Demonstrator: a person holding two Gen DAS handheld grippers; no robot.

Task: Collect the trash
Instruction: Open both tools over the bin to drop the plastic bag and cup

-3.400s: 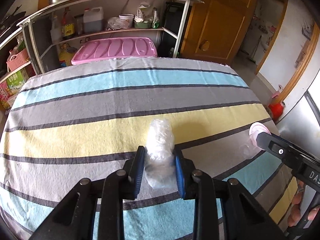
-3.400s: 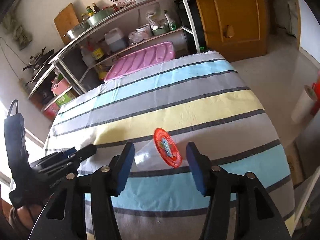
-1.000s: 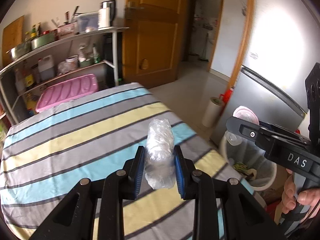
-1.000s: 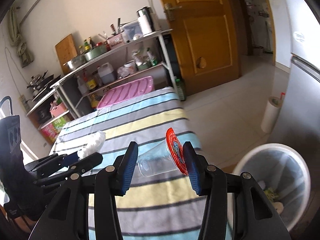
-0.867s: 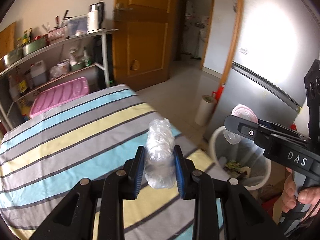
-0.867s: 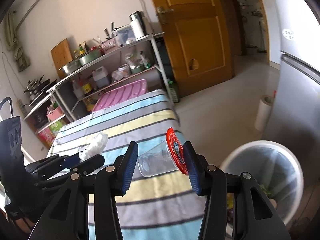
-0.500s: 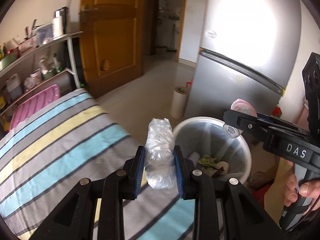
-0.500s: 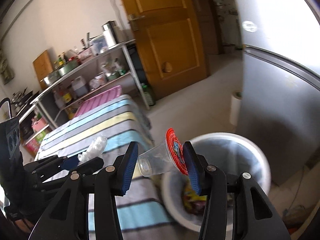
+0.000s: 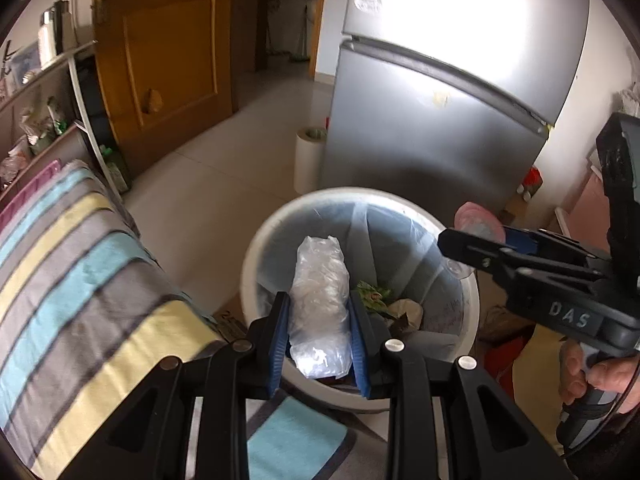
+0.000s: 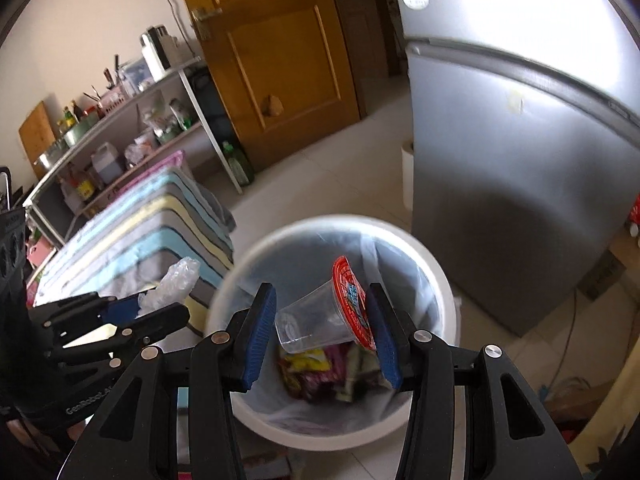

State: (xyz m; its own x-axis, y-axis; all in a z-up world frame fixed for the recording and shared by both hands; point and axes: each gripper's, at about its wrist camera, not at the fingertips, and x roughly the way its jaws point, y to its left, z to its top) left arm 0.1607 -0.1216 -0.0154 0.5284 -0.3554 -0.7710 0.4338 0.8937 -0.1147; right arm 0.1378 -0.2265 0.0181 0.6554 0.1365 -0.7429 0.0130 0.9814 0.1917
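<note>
My left gripper (image 9: 319, 336) is shut on a crumpled clear plastic bag (image 9: 318, 300) and holds it over the near rim of a white trash bin (image 9: 256, 248) lined with a bluish bag. My right gripper (image 10: 320, 332) is shut on a clear plastic cup with a red lid (image 10: 324, 318), held sideways above the same bin (image 10: 436, 268). The bin holds several wrappers (image 10: 320, 364). The right gripper and cup lid (image 9: 478, 222) show at the right of the left wrist view. The left gripper and its bag (image 10: 176, 280) show at the left of the right wrist view.
A table with a striped cloth (image 9: 72, 280) stands left of the bin. A grey fridge (image 9: 432, 120) stands behind the bin, with a white roll (image 9: 308, 160) beside it. A wooden door (image 10: 276, 52) and a shelf rack (image 10: 132, 132) are farther back.
Both grippers have swung from over the table to above the trash bin, which now fills the middle of both views. Each still holds its item.
</note>
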